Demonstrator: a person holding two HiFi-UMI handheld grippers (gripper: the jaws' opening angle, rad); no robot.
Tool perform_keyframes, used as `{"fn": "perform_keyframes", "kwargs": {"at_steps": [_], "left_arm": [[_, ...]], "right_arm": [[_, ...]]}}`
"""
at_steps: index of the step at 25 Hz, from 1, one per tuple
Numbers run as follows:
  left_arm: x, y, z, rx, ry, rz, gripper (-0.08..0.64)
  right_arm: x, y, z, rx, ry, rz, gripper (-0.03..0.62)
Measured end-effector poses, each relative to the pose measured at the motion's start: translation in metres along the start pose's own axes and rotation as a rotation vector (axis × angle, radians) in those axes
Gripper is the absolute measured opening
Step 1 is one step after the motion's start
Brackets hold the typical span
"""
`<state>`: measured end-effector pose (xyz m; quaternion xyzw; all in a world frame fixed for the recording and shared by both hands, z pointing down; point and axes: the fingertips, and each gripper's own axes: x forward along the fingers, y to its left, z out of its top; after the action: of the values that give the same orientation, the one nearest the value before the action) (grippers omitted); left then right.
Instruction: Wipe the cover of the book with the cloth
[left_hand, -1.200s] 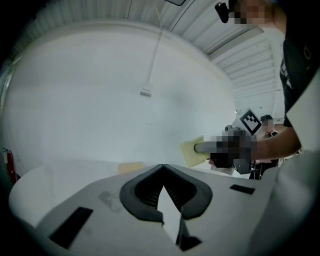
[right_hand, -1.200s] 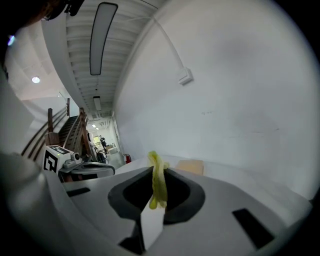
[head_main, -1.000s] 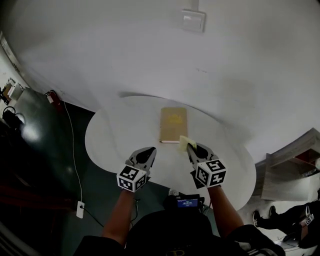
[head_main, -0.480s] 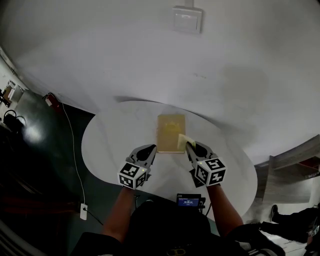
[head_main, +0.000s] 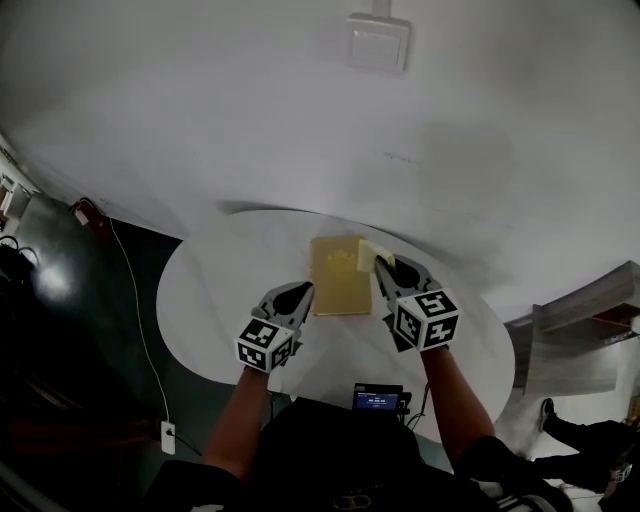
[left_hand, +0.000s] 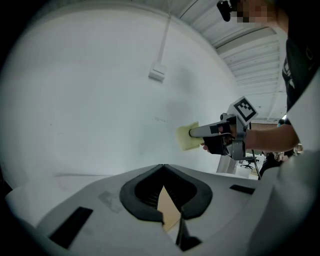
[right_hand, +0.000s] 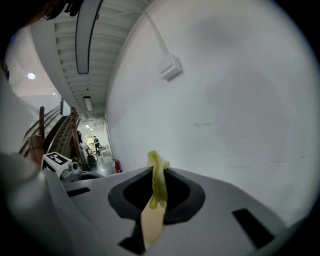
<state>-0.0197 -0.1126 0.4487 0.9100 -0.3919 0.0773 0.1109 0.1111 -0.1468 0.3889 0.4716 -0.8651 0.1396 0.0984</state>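
Note:
A tan book lies flat near the middle of the round white table. My right gripper hangs over the book's right edge, shut on a folded yellow cloth that sticks out past its tips above the cover's far right part. In the right gripper view the cloth stands pinched in the right gripper, with the book showing tan below. My left gripper is shut and holds nothing, its tip at the book's near left edge. The left gripper view shows the left gripper, the book and the cloth.
A white wall with a small box rises behind the table. A small device with a lit screen sits at the table's near edge. Dark floor with a cable and a socket lies to the left. Shelving stands at the right.
My right gripper has carried the cloth forward from the book's near right corner to its far right part. The left gripper has moved closer to the book's near left edge.

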Motion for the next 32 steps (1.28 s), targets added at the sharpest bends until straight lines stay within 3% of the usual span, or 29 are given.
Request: {"fn": "perform_keyframes", "kwargs": {"at_steps": [4, 11, 22, 27, 32], "left_arm": [[0.003, 0.013, 0.008, 0.001, -0.009, -0.013, 0.009], [0.008, 0.019, 0.002, -0.010, 0.010, -0.026, 0.009], [0.019, 0.018, -0.013, 0.001, 0.080, 0.026, 0.009], [0.024, 0.033, -0.034, -0.026, 0.151, 0.046, 0.009], [0.039, 0.048, -0.054, -0.065, 0.236, -0.004, 0.009]], "right_arm": [[0.011, 0.002, 0.015, -0.025, -0.009, -0.013, 0.087], [0.015, 0.003, -0.007, 0.026, 0.027, -0.032, 0.087], [0.012, -0.019, -0.023, 0.045, 0.098, 0.011, 0.087], [0.031, -0.028, -0.017, 0.001, 0.160, 0.037, 0.087], [0.063, -0.029, 0.004, -0.136, 0.198, 0.030, 0.087]]}}
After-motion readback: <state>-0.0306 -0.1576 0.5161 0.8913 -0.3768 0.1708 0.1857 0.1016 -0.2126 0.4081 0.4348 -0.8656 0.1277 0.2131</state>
